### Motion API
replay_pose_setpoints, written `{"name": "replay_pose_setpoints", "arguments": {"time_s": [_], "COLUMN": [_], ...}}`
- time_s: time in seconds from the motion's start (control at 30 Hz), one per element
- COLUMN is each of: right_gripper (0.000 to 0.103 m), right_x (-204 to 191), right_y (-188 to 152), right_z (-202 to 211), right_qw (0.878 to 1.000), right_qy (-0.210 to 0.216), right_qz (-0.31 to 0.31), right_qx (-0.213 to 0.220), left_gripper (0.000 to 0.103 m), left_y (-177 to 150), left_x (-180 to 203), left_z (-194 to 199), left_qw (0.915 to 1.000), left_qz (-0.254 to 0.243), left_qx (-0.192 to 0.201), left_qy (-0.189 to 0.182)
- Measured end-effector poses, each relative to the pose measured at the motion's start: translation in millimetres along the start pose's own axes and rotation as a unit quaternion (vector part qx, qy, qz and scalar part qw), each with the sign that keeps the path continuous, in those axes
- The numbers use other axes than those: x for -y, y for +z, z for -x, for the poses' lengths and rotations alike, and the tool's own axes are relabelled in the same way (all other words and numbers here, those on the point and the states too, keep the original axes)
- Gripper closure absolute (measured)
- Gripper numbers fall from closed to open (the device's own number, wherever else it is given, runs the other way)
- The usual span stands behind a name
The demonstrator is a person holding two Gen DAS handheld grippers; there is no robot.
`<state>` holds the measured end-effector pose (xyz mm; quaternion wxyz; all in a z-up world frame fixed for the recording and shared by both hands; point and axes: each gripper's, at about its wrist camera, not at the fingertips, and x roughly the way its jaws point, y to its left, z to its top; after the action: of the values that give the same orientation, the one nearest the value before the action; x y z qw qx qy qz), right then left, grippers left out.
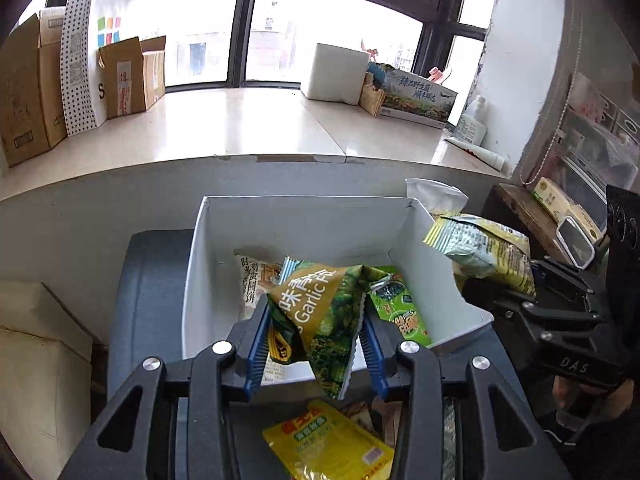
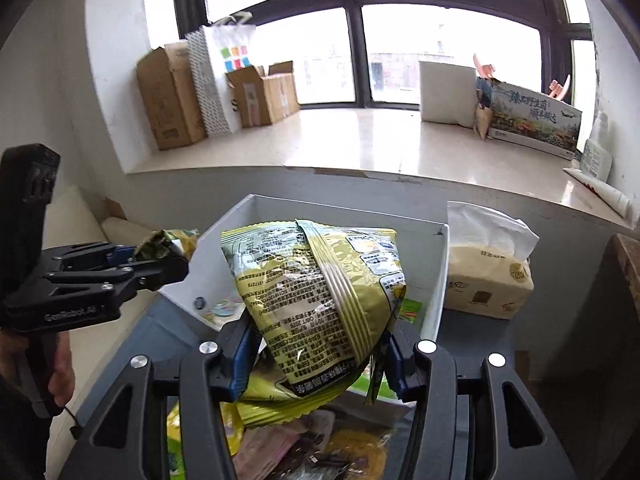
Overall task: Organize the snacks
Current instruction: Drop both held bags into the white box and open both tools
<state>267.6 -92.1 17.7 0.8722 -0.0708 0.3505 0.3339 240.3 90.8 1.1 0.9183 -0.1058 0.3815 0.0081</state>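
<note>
1. The left hand-held gripper (image 1: 316, 344) is grasping a green garlic snack bag (image 1: 320, 320) between its two blue pads; the bag is hanging at the near edge of the white box (image 1: 208, 264).
2. The right hand-held gripper (image 2: 320, 360) is clenching a pale yellow-green snack bag (image 2: 320, 300), which is standing up between the fingers and rising above them, in front of the same white box (image 2: 436, 280).
3. Inside the box, a bright green packet (image 1: 400, 312) and a pale printed packet (image 1: 256, 280) are lying on the bottom.
4. Below the left hand-held gripper, a yellow packet (image 1: 328, 444) is lying among other snacks.
5. A tissue pack (image 2: 488, 276) is sitting just beside the box, on its right side.
6. The box is resting on a grey bench (image 1: 148, 292), under the window sill (image 1: 240, 124).
</note>
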Motion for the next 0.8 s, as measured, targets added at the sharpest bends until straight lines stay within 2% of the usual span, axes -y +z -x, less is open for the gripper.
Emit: {"name": "replay_pose_setpoints", "arguments": {"time_s": [0.07, 0.13, 0.17, 0.2, 0.23, 0.27, 0.3, 0.4, 0.53, 0.67, 0.8], "right_gripper": [0.046, 0.043, 0.04, 0.025, 0.013, 0.0, 0.0, 0.0, 0.0, 0.0, 0.0], "right_x": [10.9, 20.2, 25.0, 29.7, 33.6, 35.8, 36.8, 39.3, 42.6, 36.5, 31.5], "right_y": [6.1, 8.4, 8.3, 7.7, 7.1, 5.7, 3.6, -2.5, -12.9, -18.0, -15.1], "right_z": [-22.2, -37.3, -41.4, -45.0, -48.6, -50.2, -48.1, -43.3, -47.5, -48.7, -34.1], "right_qw": [1.0, 0.999, 0.999, 0.999, 0.999, 0.998, 0.999, 0.999, 0.998, 0.998, 0.999], "right_qy": [-0.015, -0.024, -0.026, -0.019, -0.011, -0.006, -0.006, -0.013, 0.003, -0.008, -0.006], "right_qz": [-0.011, -0.014, -0.018, -0.025, -0.033, -0.039, -0.038, -0.036, -0.053, -0.038, -0.045], "right_qx": [-0.021, -0.028, -0.028, -0.03, -0.037, -0.042, -0.034, -0.021, -0.039, -0.045, -0.02], "left_gripper": [0.057, 0.057, 0.05, 0.042, 0.019, 0.0, 0.0, 0.0, 0.0, 0.0, 0.0], "left_y": [7.2, 7.9, 8.4, 8.3, 8.1, 7.5, 6.7, 7.6, 5.6, 2.3, -3.1], "left_x": [-0.4, -2.6, -3.8, -4.7, -4.7, -4.6, -5.5, -13.3, -16.3, -14.0, -9.5], "left_z": [-22.2, -41.5, -49.4, -55.6, -59.6, -59.6, -57.2, -54.8, -54.8, -54.4, -46.1], "left_qw": [0.9997, 0.9995, 0.9993, 0.999, 0.9988, 0.9988, 0.999, 0.9992, 0.9992, 0.9986, 0.9985], "left_qz": [0.005, 0.01, 0.014, 0.014, 0.012, 0.01, 0.009, 0.027, 0.019, 0.011, 0.001], "left_qx": [-0.007, -0.021, -0.028, -0.036, -0.04, -0.033, -0.022, -0.023, -0.027, -0.032, -0.036], "left_qy": [0.022, 0.022, 0.019, 0.021, 0.024, 0.034, 0.039, 0.016, 0.024, 0.041, 0.04]}}
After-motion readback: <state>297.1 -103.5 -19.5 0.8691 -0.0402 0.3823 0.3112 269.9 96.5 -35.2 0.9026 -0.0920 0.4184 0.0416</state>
